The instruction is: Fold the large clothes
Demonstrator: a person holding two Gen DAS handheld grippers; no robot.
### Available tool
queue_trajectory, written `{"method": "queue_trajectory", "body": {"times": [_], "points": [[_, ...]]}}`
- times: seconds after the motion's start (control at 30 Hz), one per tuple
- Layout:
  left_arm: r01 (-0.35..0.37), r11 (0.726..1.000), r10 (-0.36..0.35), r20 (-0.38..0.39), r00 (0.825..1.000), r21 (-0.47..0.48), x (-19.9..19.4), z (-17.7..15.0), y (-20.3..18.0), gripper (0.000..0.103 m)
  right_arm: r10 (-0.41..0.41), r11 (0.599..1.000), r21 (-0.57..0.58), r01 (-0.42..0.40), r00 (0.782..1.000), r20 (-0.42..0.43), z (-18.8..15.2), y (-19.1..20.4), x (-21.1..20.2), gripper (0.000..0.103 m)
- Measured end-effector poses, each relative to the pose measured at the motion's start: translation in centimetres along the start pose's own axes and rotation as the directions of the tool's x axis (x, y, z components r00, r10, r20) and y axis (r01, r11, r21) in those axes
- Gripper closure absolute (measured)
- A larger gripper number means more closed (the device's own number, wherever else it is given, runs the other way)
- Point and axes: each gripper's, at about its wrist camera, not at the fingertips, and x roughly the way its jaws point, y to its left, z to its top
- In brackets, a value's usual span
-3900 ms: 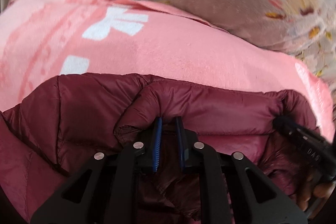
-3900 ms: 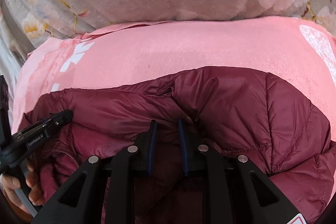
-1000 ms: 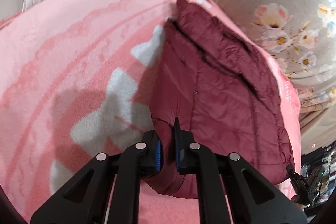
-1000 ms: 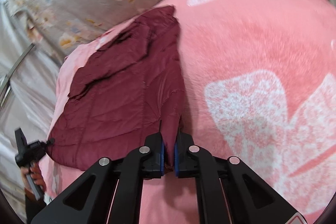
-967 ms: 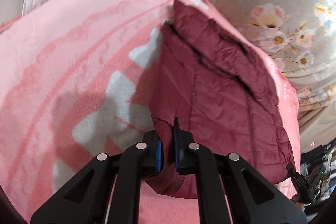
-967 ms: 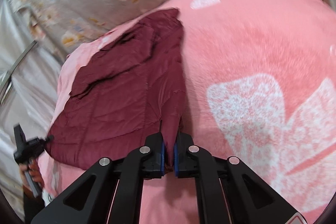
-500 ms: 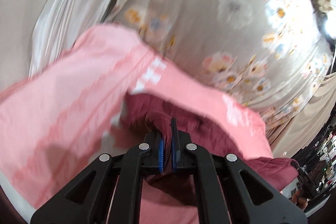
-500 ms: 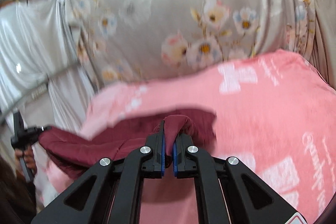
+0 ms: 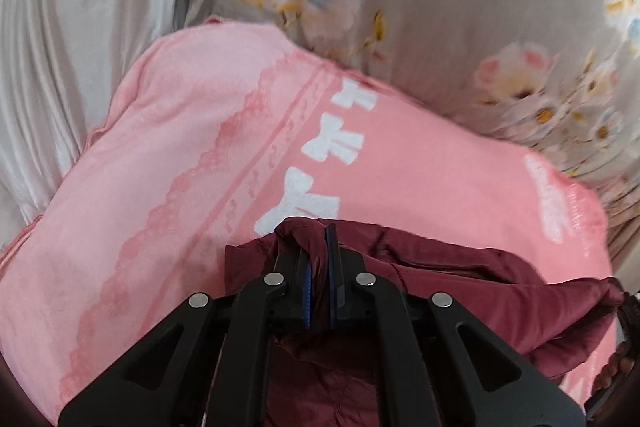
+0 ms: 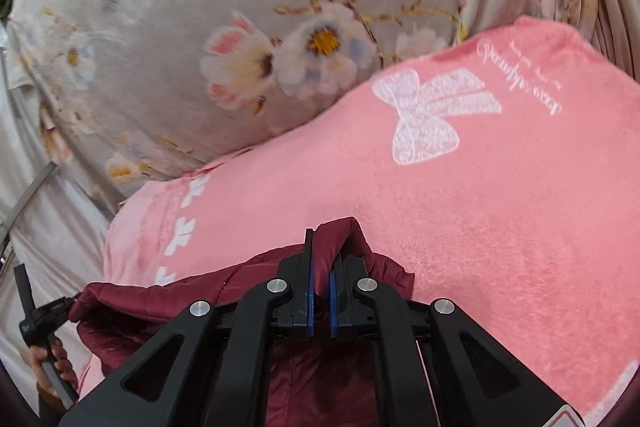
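In the left wrist view, the left tongs [image 9: 319, 267] sit at lower centre, clenched on a bunched corner of the maroon puffer jacket [image 9: 460, 291]. The jacket hangs from that pinch and trails off to the lower right over the pink blanket [image 9: 192, 155] spread on the bed. A floral cover [image 9: 460, 7] fills the upper right of that frame.

In the right wrist view, the right tongs [image 10: 320, 283] at lower centre are likewise clamped on another corner of the jacket, whose body sags to the lower left towards the other hand [image 10: 52, 367] at the frame edge.

The jacket looks light, soft and puffy, with a slick shell, so a thin pinch could slide out. Hem corners or seams, where the fabric bunches thick, seem the safest holds; the padding will likely spring back against any crease.
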Motion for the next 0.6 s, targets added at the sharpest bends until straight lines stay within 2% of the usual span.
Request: {"method": "queue_trajectory", "body": {"times": [0.17,0.37,0.43,0.53,0.57,0.6], "points": [[-0.065,0.998,0.066,-0.081,0.995,0.009,7.0,-0.4,-0.2,0.098,-0.059,0.998,-0.004,0.059,0.998,-0.034,-0.3,-0.4,4.8,0.099],[-0.096,0.995,0.098,-0.132,0.986,0.019,11.7,-1.5,0.0,0.094,-0.103,0.995,-0.009,0.102,0.991,-0.082,-1.0,-1.4,9.6,0.097],[-0.090,0.996,0.089,-0.129,0.988,0.002,12.6,-2.0,0.4,0.091,-0.093,0.996,-0.005,0.093,0.992,-0.082,-1.2,-1.7,10.1,0.094],[-0.055,0.998,0.051,-0.117,0.992,-0.032,12.6,-2.4,1.2,0.089,-0.038,0.999,0.033,0.040,0.998,-0.049,-1.1,-2.1,9.2,0.088],[-0.050,0.998,0.046,-0.114,0.992,-0.035,12.4,-2.3,1.2,0.087,-0.010,0.999,0.047,0.011,1.000,-0.025,-0.9,-2.1,8.4,0.082],[-0.036,0.999,0.032,-0.101,0.994,-0.038,11.5,-2.2,1.4,0.082,0.011,0.999,0.053,-0.011,1.000,-0.003,-0.7,-2.1,7.5,0.070]]}}
